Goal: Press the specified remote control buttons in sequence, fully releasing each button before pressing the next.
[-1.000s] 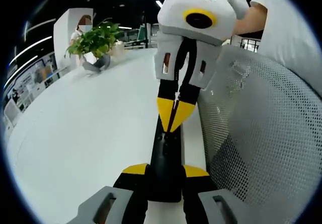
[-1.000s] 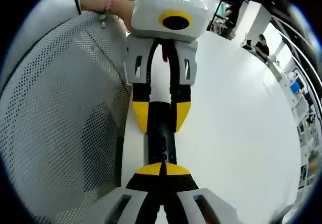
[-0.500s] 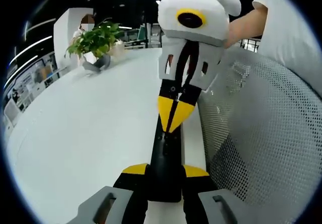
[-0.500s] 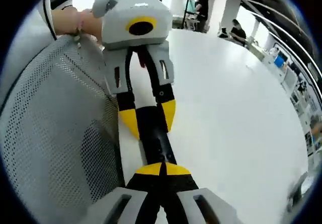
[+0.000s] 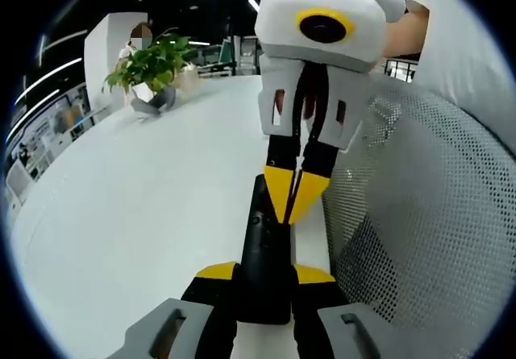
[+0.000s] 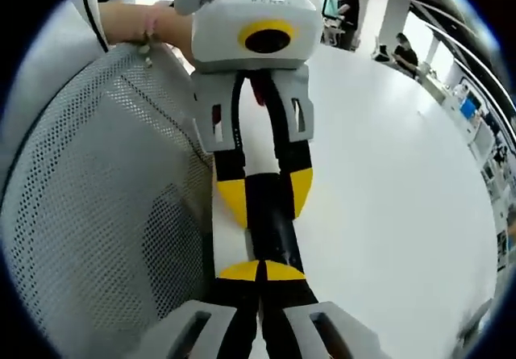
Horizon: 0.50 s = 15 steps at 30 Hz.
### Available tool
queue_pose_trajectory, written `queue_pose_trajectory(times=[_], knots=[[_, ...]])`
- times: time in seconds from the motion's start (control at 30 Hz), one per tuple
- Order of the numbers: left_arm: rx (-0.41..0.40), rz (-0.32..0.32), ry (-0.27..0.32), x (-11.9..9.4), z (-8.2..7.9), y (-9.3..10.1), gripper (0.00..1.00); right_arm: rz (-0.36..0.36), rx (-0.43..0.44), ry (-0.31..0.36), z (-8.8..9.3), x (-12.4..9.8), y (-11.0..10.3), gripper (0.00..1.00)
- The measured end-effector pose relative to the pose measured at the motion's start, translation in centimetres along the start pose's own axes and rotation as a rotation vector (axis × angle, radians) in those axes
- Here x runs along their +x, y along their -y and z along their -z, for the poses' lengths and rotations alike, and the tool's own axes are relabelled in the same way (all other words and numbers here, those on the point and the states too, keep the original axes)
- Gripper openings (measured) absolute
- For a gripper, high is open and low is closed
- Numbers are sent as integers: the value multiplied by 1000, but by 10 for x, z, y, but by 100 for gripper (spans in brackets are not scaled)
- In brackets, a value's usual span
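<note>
A black remote point(image 5: 264, 250) is held lengthwise between the yellow-tipped jaws of the left gripper point(image 5: 264, 274), at the bottom of the left gripper view; the jaws are clamped on its near end. The same remote point(image 6: 270, 218) is seen in the right gripper view, w/ the left gripper point(image 6: 264, 202) reaching in from above and its tips set either side of the black body. The right gripper point(image 5: 296, 202) is seen in the left gripper view coming down from the top, its two yellow tips brought together to a narrow point, nothing held between them, resting on or just over the far part of the remote; actual contact w/ a button cannot be told. In its own view the right gripper point(image 6: 262, 272) has its tips pressed together at the remote's near end. The remote lies along the edge of a white table point(image 5: 137, 206), just beside a grey mesh chair back point(image 5: 419, 214), which takes up the side nearest the person and blocks what is behind it. The chair back point(image 6: 97, 198) is also seen beside the table point(image 6: 387, 181) in the right gripper view. A potted plant point(image 5: 151, 73) stands well apart at the table's far side. A hand point(image 6: 157, 28) is seen behind the left gripper's body. A seated person point(image 6: 403, 52) is made out in the background, small and blurred.
</note>
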<state>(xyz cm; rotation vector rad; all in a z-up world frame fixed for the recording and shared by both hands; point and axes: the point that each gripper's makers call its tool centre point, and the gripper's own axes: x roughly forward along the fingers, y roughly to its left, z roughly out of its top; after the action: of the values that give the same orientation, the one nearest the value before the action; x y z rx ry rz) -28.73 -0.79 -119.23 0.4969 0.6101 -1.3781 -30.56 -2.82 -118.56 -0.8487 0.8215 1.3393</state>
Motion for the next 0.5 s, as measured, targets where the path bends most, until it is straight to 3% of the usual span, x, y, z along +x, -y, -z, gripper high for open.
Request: queue_pose_trajectory(times=[0.13,0.27,0.5], knots=[[0,0,0,0,0,0,24,5,19,-2,0,-1,1,0],[2,-1,2,-1,-1,1,24,-15,112,49,-1,-3,3,0],[3,-3,4,0,0,1,24,-7,135,46,-3,-5,12,0]])
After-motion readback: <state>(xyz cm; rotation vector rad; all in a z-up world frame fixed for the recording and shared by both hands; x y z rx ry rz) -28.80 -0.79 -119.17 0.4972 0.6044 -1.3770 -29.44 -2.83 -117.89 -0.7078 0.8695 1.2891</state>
